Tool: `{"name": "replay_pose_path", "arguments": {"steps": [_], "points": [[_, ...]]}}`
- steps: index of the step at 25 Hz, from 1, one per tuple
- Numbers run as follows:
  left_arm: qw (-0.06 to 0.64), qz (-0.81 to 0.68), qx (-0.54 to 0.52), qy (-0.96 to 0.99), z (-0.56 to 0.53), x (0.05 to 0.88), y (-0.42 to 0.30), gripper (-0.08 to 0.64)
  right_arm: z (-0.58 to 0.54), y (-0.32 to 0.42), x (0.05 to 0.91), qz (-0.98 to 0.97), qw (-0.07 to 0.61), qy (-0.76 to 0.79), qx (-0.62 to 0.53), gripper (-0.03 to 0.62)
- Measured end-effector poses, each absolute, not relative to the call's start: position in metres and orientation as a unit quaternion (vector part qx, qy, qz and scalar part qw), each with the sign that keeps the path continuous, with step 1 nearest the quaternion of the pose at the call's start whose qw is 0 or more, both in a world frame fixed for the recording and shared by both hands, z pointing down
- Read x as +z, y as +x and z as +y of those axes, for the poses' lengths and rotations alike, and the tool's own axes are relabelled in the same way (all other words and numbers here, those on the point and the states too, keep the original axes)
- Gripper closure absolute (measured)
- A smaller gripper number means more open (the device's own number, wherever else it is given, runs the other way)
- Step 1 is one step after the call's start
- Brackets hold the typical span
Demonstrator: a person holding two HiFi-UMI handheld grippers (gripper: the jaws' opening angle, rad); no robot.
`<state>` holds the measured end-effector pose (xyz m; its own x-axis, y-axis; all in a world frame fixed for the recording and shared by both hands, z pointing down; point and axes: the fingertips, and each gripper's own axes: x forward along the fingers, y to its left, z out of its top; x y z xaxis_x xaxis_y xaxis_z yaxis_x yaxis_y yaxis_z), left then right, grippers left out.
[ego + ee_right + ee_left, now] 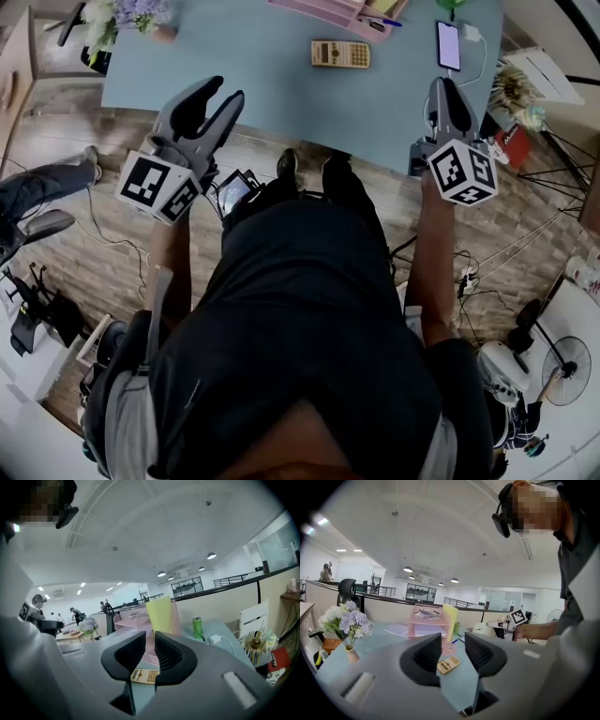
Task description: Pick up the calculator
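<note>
A beige calculator point(340, 53) lies flat on the pale blue table point(234, 66), near its far middle. Both grippers hang in the air on my side of the table's near edge, well short of it. My left gripper point(225, 89) is at the left, its jaws a little apart with nothing between them. Through that gap the left gripper view shows the calculator point(448, 664) far ahead. My right gripper point(442, 84) is at the right, shut and empty. In the right gripper view the calculator point(145, 675) lies beyond its jaws point(150, 641).
A pink paper tray point(328, 9) stands behind the calculator. A phone point(448, 44) with a white charger lies at the table's right. A vase of flowers point(122, 14) is at the left, a green can point(198, 627) at the far right. Cables and a fan point(562, 370) are on the floor.
</note>
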<state>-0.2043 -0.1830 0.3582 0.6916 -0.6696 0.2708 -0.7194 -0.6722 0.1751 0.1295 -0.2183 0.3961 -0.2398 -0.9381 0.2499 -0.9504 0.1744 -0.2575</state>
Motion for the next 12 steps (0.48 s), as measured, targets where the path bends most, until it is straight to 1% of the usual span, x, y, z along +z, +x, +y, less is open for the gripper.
{"name": "replay_pose_path", "arguments": {"steps": [7,12], "points": [[0.133,-0.361,0.087,0.919,-0.193,0.365,-0.194,0.356,-0.206,0.128,0.352,-0.773,-0.017,0.615,0.156,0.538],[0.136,-0.332,0.128,0.925,-0.217,0.409,-0.167,0.356,-0.195,0.142,0.337,-0.769,-0.022,0.622,0.146,0.538]]}}
